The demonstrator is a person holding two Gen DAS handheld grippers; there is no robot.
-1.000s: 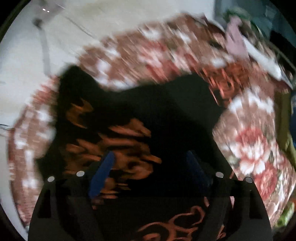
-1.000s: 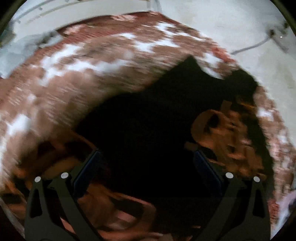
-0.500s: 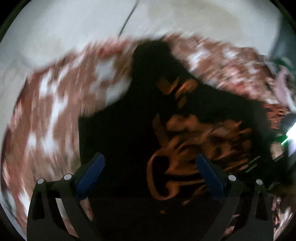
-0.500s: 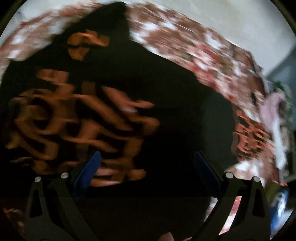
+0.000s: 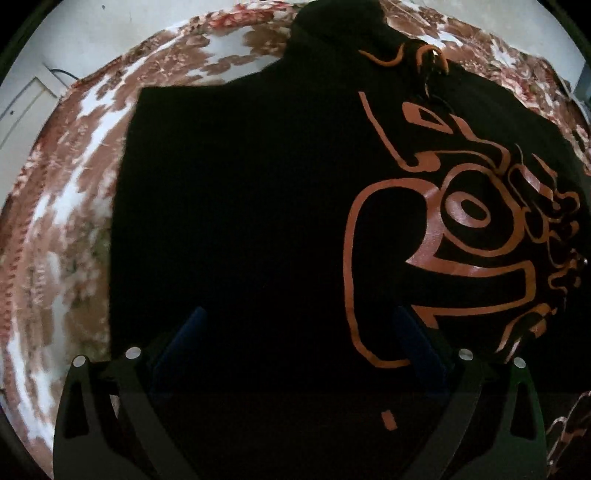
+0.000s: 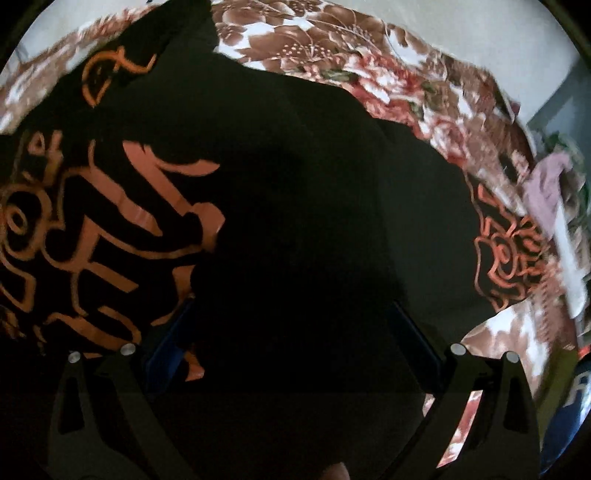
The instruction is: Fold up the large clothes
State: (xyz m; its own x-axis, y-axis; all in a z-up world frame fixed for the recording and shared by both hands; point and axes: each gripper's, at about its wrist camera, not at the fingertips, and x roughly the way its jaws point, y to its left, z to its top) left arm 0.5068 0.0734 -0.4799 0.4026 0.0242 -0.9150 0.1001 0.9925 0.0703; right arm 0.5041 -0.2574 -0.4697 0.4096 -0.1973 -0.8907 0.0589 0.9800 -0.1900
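A large black garment with an orange printed design (image 5: pixel 461 221) lies spread on a floral bed cover (image 5: pixel 66 206). In the left wrist view it fills most of the frame, the print at the right. My left gripper (image 5: pixel 299 325) is open, its blue-padded fingers (image 5: pixel 184 336) wide apart just above the plain black cloth, holding nothing. In the right wrist view the same garment (image 6: pixel 314 221) shows its print at the left and a printed sleeve (image 6: pixel 506 254) at the right. My right gripper (image 6: pixel 295 321) is open over the dark cloth, empty.
The brown, red and white floral cover (image 6: pixel 369 74) surrounds the garment. A pale wall (image 5: pixel 110 29) stands behind the bed. A pile of other clothes, with a pink piece (image 6: pixel 546 188), lies at the far right. A blue object (image 6: pixel 565 417) sits at the lower right edge.
Both grippers have swung across the garment and come closer to it. The views have steadied from blur. Both pairs of fingers stay wide apart.
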